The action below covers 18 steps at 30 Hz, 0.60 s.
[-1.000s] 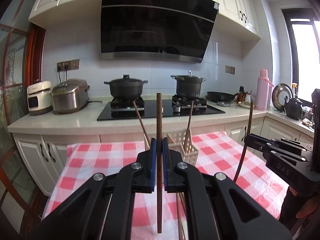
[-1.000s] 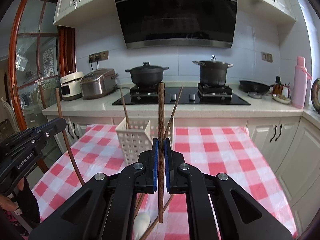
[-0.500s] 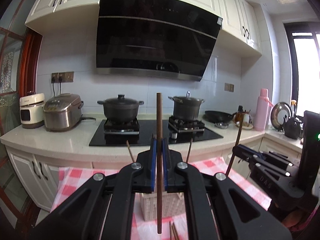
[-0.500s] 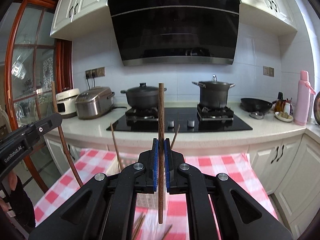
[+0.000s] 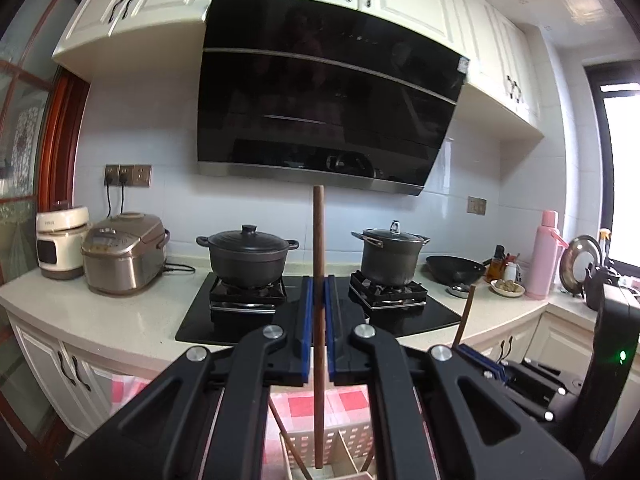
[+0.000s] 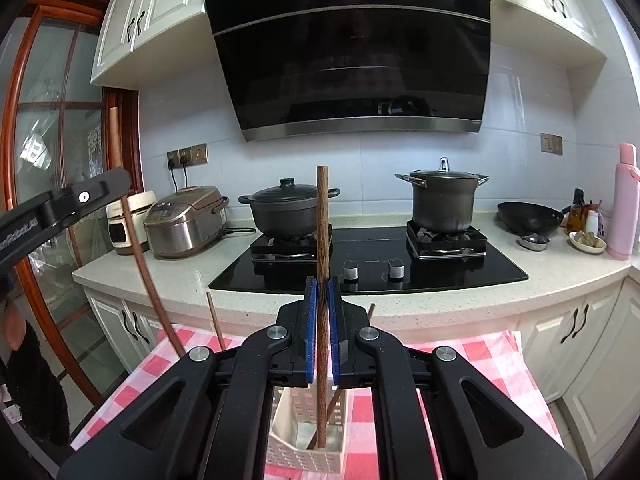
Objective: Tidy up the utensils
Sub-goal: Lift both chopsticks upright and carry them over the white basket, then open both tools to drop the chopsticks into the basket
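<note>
My left gripper (image 5: 319, 300) is shut on a dark wooden chopstick (image 5: 319, 240), held upright with its lower tip above the white perforated utensil basket (image 5: 352, 450). My right gripper (image 6: 322, 300) is shut on a brown wooden chopstick (image 6: 322, 220), upright, its lower tip over the same basket (image 6: 304, 452). The basket holds other wooden sticks (image 6: 215, 320) that lean out of it. The left gripper (image 6: 60, 208) with its stick shows at the left of the right wrist view. The right gripper (image 5: 520, 380) shows at the lower right of the left wrist view.
The basket stands on a table with a red-and-white checked cloth (image 6: 460, 360). Behind is a kitchen counter (image 6: 180, 280) with a black hob, two dark pots (image 6: 288, 208), a rice cooker (image 6: 184, 220), a wok (image 6: 528, 216) and a pink flask (image 6: 624, 204).
Both grippers have moved forward over the basket, still shut on their chopsticks. The basket has slid down to the bottom of both views, under the chopstick tips.
</note>
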Motion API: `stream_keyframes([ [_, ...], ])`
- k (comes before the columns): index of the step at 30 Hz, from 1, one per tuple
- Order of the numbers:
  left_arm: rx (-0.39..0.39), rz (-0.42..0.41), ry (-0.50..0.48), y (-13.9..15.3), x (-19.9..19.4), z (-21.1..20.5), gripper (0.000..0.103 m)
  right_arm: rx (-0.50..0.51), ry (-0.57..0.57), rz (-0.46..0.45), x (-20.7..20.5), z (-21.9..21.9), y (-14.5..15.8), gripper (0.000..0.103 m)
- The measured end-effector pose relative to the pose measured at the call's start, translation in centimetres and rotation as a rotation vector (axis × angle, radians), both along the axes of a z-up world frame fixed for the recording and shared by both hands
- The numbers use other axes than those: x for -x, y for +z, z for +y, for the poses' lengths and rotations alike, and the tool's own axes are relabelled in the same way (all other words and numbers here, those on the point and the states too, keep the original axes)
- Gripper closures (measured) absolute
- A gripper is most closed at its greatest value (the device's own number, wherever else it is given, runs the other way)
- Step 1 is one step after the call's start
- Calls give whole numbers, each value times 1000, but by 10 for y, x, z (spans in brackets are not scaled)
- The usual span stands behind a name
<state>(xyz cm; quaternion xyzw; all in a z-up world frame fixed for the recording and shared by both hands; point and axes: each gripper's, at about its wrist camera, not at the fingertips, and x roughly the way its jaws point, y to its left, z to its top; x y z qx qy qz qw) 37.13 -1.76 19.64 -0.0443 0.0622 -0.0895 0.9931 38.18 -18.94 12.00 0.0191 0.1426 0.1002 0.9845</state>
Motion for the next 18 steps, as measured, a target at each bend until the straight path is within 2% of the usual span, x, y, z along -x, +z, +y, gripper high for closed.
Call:
stream_keyframes([
  [3,14,40,-3,-16,-18,0,97,14,14,31,-13,5,-12,97],
  [10,21,180,-21,-76,-51,0,97,48,20,118,-31,11,-46,97],
  [18,37,288,-1,-130,-71,11,97,50,29,197,-49,11,-75,97],
])
